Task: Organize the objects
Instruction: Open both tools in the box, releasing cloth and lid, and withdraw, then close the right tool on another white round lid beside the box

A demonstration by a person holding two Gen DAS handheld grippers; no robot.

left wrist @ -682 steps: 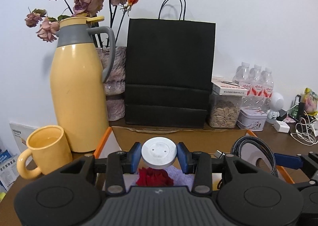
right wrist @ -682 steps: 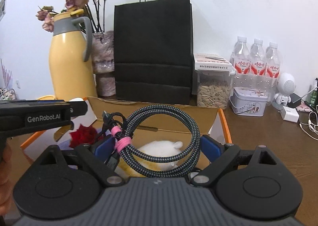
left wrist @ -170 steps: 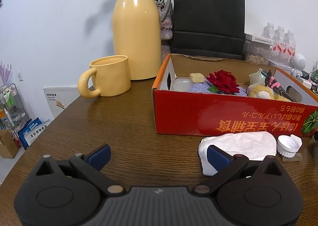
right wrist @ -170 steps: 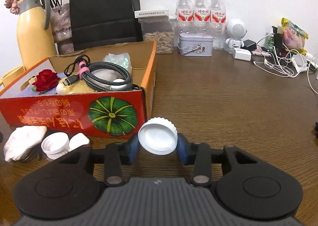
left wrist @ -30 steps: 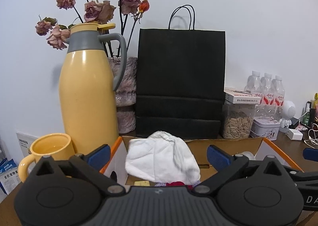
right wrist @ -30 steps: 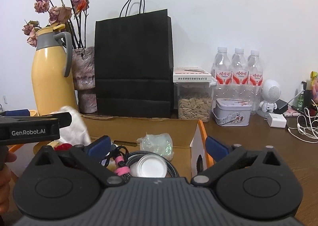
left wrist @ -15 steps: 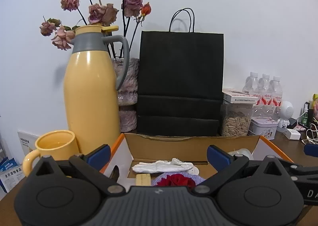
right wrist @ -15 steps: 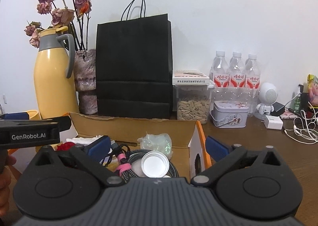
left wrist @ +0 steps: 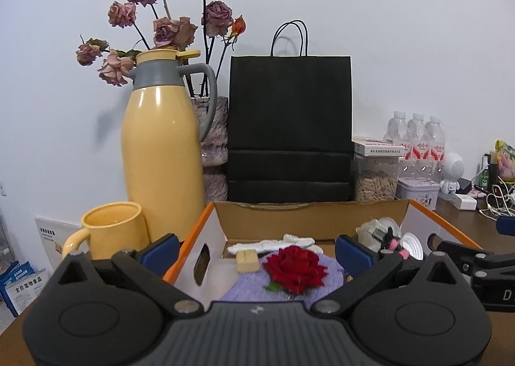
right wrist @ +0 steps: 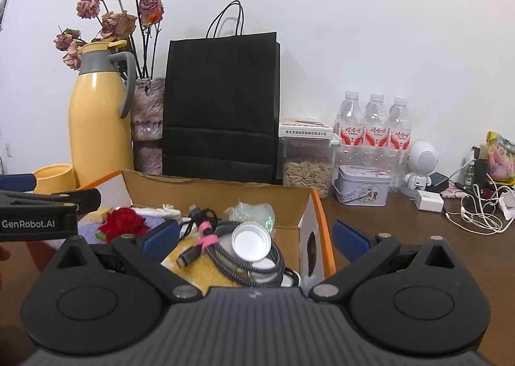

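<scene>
Cardboard walls of the box (left wrist: 315,214) fill the lower centre of both my views, and the things I organize lie inside it. In the left wrist view I see the red rose (left wrist: 296,267) on a purple cloth (left wrist: 248,288), with the white tissue (left wrist: 270,243) behind it. In the right wrist view the braided cable (right wrist: 248,253) lies coiled in the lower centre, and the white cap (right wrist: 250,242) rests on top of the coil.

My left gripper (left wrist: 257,251) is spread wide and holds nothing; it hangs above the near side of the box. My right gripper (right wrist: 256,238) is also spread and empty, over the cable.

I judge the risk is now in leaving. If I lower a gripper, a finger can catch a loop of the cable and drag it out, and the cap would probably roll off. The yellow mug (left wrist: 112,230) and the yellow flask (left wrist: 162,153) stand just beside the box at the left of the frame, so a wide swing of the left gripper could knock them.
</scene>
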